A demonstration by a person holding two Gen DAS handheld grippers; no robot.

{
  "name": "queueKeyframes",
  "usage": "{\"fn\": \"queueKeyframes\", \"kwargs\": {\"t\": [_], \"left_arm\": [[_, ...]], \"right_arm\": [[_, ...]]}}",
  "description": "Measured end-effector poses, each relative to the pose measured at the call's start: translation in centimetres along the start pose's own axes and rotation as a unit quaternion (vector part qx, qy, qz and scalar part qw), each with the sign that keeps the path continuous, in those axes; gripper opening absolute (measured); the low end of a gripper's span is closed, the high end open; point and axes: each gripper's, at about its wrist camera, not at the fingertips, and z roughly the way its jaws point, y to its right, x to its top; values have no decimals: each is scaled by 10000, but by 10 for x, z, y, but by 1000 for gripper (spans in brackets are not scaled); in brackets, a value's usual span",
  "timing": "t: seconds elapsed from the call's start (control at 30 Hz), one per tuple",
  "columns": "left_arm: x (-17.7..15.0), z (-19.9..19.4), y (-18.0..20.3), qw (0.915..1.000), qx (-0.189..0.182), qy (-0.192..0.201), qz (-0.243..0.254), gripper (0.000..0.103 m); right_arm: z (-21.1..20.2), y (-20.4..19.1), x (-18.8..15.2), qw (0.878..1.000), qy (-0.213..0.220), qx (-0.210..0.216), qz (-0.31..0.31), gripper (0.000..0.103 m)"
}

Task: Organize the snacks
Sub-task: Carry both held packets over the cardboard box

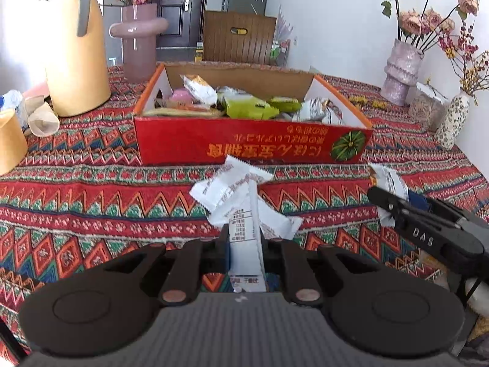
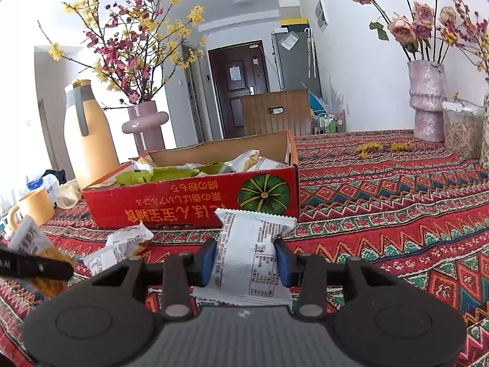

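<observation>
My left gripper [image 1: 244, 240] is shut on a white snack packet [image 1: 246, 263] standing upright between its fingers, low over the patterned tablecloth [image 1: 91, 202]. Two more white packets [image 1: 227, 188] lie just beyond it, in front of the red cardboard box [image 1: 253, 143], which holds several green, white and pink snacks. My right gripper [image 2: 246, 260] is shut on another white packet [image 2: 253, 244] between its blue pads [image 2: 283, 261], near the box's front right corner [image 2: 293, 195]. In the left wrist view the right gripper [image 1: 394, 197] is at the right edge with its packet [image 1: 388, 180].
A yellow thermos jug [image 1: 76, 61], a pink vase [image 1: 137, 46], a yellow mug [image 1: 9, 143] and crumpled paper cups [image 1: 42, 119] stand at the left. Flower vases [image 1: 400, 70] and a lidded container [image 1: 428, 107] line the right edge. A wooden chair [image 1: 238, 38] stands behind the table.
</observation>
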Motion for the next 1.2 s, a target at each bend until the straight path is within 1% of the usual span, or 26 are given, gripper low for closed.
{"fn": "queueKeyframes", "kwargs": {"t": [0.2,0.47,0.7,1.0,1.2], "left_arm": [[18,-7,-2,9995,24,318,8,13],[51,-12,0,9968,27,797,29,13],[88,-7,-1,9933,71,1157,21,13],[124,13,-5,9904,84,1374,-112,14],[144,32,-7,9870,86,1587,-232,14]], "right_arm": [[-6,-6,11,9999,97,-37,-119,40],[-7,-16,44,9984,440,-50,-338,40],[15,-27,79,9970,590,-97,-501,40],[46,-42,115,9950,712,-109,-692,40],[73,-53,132,9945,694,-120,-772,40]]}}
